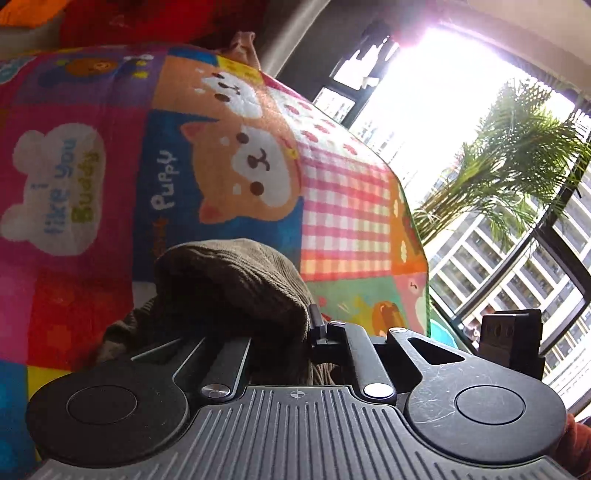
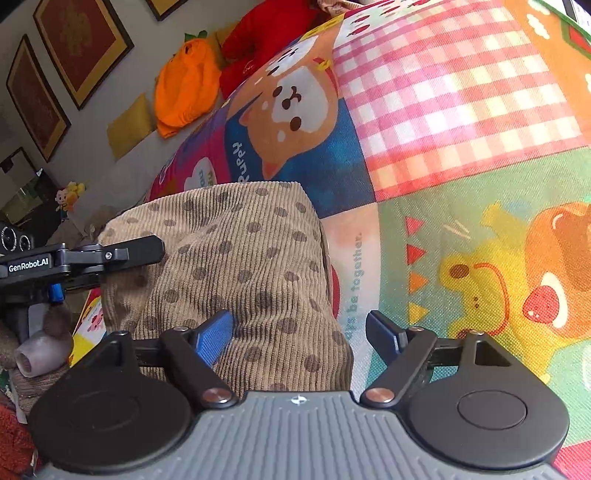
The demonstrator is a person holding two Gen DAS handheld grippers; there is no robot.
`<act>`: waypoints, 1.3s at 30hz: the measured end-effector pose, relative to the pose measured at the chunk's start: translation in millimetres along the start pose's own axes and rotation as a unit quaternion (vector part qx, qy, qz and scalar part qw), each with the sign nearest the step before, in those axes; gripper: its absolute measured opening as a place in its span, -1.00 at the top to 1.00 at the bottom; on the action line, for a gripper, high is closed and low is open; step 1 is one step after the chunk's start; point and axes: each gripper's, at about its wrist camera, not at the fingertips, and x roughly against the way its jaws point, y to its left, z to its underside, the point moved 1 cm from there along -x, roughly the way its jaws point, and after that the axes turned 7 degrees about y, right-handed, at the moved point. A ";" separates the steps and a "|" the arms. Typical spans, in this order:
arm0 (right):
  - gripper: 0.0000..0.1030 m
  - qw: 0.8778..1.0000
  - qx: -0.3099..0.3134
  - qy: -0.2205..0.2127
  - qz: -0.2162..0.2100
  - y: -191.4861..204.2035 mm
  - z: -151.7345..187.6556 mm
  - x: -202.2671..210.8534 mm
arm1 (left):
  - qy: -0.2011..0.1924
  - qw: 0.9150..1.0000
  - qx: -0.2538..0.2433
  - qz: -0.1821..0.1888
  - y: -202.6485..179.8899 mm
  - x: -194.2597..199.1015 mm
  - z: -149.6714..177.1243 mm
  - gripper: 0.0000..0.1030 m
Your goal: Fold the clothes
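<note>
Lying on: the mat [image 2: 461, 122], a bright cartoon print with a puppy and pink check squares
Garment [image 2: 236, 280]: tan corduroy with dark spots, folded into a thick block on the mat, its far edge square
Right gripper [image 2: 299, 336]: jaws apart, blue pads bare; the left pad sits over the garment's near corner, the right pad over bare mat beside it
Left gripper [image 1: 295, 332]: fingers drawn together, a bunched fold of the garment [image 1: 229, 284] draped over them; I cannot tell for sure that they pinch it
Behind: an orange cushion [image 2: 184, 88] and a red one [image 2: 266, 33] by the wall
Window side: a palm [image 1: 509, 166] in strong light
</note>
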 end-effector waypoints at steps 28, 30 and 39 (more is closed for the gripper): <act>-0.76 0.967 0.252 0.011 0.042 103.8 39.0 -3.6 | 0.004 0.999 0.027 -0.038 47.2 -15.0 -33.6 -0.05; -0.76 0.967 0.251 -0.008 0.030 104.8 34.9 10.5 | 0.028 0.998 0.055 -0.027 65.3 -32.4 -27.1 -0.06; -1.00 0.959 0.281 0.027 0.006 109.8 56.3 -21.0 | 0.038 0.996 0.078 -0.010 80.2 -43.3 -22.1 -0.02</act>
